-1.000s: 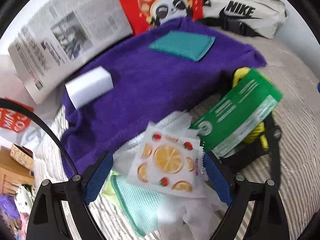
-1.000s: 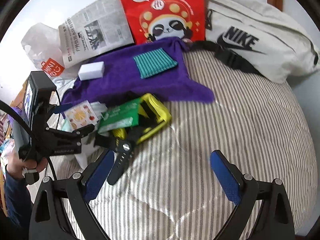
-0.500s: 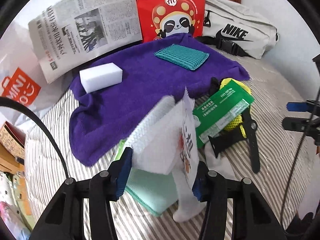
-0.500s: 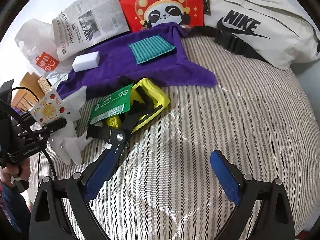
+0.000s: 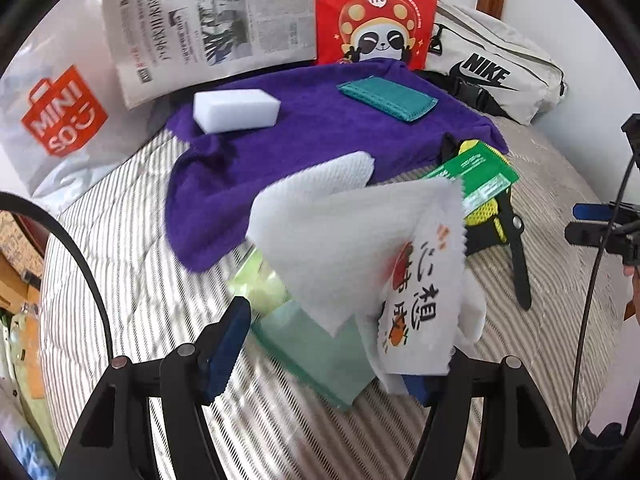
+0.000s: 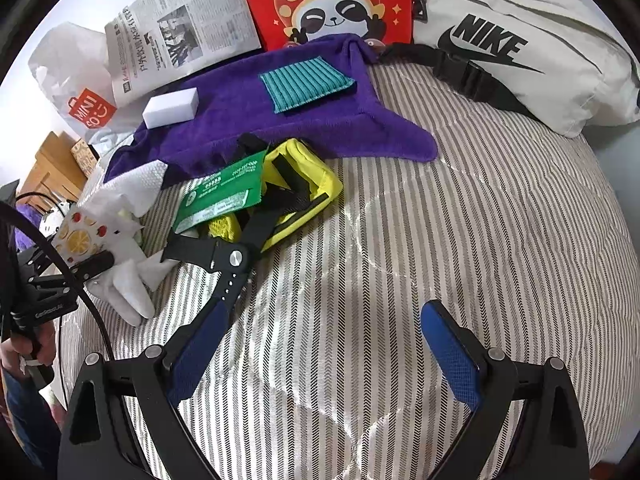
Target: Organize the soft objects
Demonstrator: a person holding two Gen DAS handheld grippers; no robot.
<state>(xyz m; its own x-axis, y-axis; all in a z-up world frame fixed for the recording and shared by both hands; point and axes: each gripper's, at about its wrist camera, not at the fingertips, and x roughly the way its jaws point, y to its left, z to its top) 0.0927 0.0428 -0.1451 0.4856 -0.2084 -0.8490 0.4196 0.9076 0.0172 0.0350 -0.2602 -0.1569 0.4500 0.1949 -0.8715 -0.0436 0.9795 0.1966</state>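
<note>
Left gripper (image 5: 336,348) jaws just reopening, white cloth (image 5: 340,240) with fruit-print packet draped on one finger, near purple towel (image 5: 280,152); sorting step underway. Next: regrip. Right gripper (image 6: 324,356) open, empty

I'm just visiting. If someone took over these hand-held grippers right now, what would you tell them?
Left gripper: jaws have just been opening; the white cloth and fruit-print packet sit between them, leaning on one finger, not clamped.
Right gripper: open, empty, above the striped bedding.
Already on the purple towel: white sponge, teal cloth.
Left: the white cloth and the mint cloth beneath it.
</note>
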